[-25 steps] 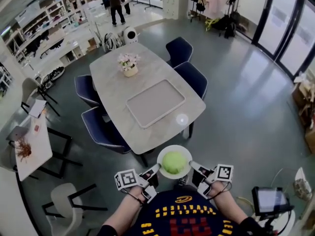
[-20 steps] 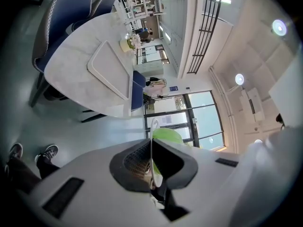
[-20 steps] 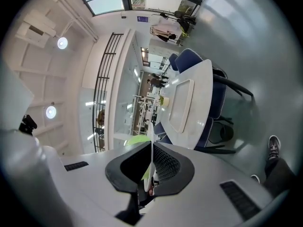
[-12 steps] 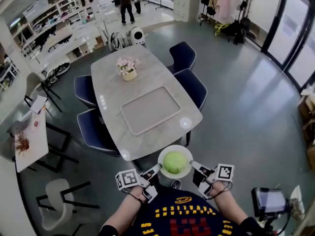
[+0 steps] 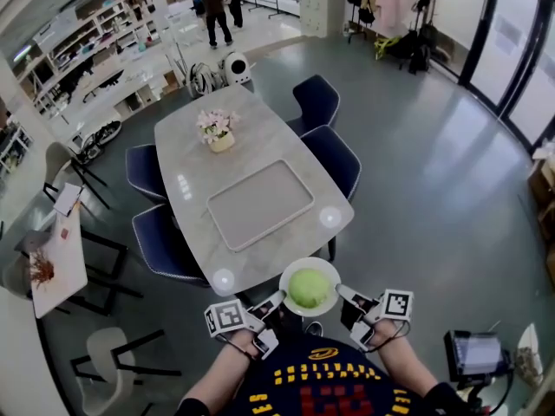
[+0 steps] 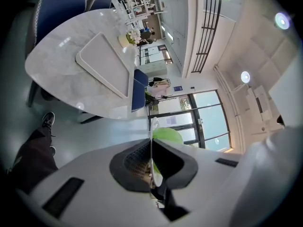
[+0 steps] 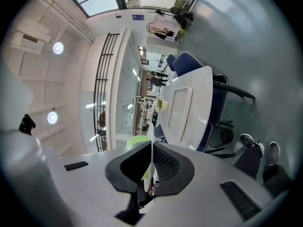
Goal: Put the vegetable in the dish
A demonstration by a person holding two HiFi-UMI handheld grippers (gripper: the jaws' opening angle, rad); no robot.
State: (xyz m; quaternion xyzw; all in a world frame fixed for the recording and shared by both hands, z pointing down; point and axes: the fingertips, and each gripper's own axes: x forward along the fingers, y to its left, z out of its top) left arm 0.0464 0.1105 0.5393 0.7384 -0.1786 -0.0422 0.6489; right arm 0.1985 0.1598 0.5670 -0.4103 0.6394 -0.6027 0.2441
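Green round vegetable (image 5: 308,288) sits in the middle of the white dish (image 5: 303,263), and the dish is held up in the air between both claws, low in the head view, just off the near end of the tabletop (image 5: 186,159) and above the grey floor (image 5: 434,172). Left claw (image 5: 277,299) grips the dish rim at about 8 o'clock, right claw (image 5: 339,291) grips it at about 4 o'clock. In the left gripper view the jaws are closed down on the thin white rim, seen edge-on between the dark pads, with the vegetable (image 6: 166,135) showing just past them. The right gripper view is the same: jaws pinched on the rim edge, green vegetable (image 7: 136,140) beyond at 11 o'clock. On the tabletop a flat rectangular tray (image 5: 260,204) lies at 12 o'clock from the dish, not touching it. A flower pot (image 5: 217,129) stands further up at 11 o'clock, near the far end. Dark blue chairs (image 5: 334,154) stand along both long sides of the tabletop. Nothing else is in the dish.
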